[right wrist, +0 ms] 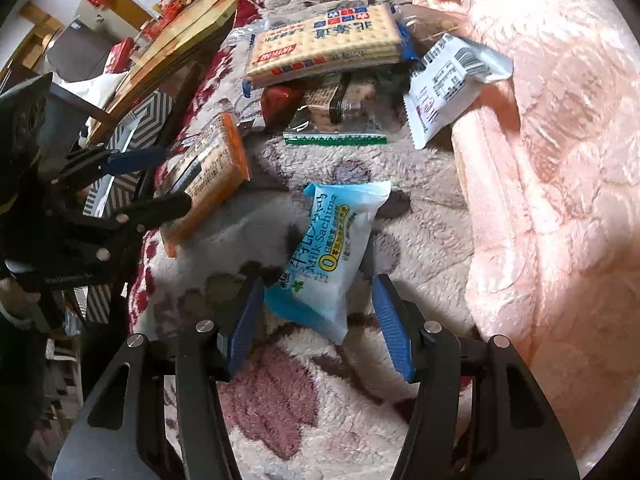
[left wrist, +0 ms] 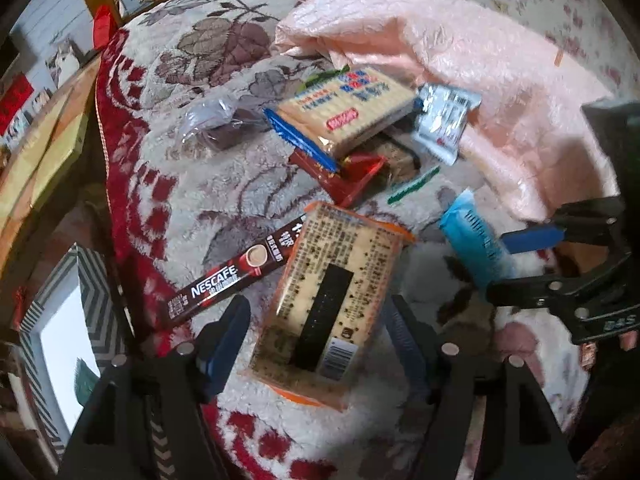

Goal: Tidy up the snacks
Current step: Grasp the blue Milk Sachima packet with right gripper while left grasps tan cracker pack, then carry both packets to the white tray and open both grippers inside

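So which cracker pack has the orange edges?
The orange-edged cracker pack between the left gripper fingers, printed back up. The other cracker pack, farther off, has blue ends.

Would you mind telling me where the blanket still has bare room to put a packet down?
Free: the fleece blanket nearest the right gripper, below the blue Milk Sachima packet. Crowded: the pile under the cracker pack, beside the white sachet.
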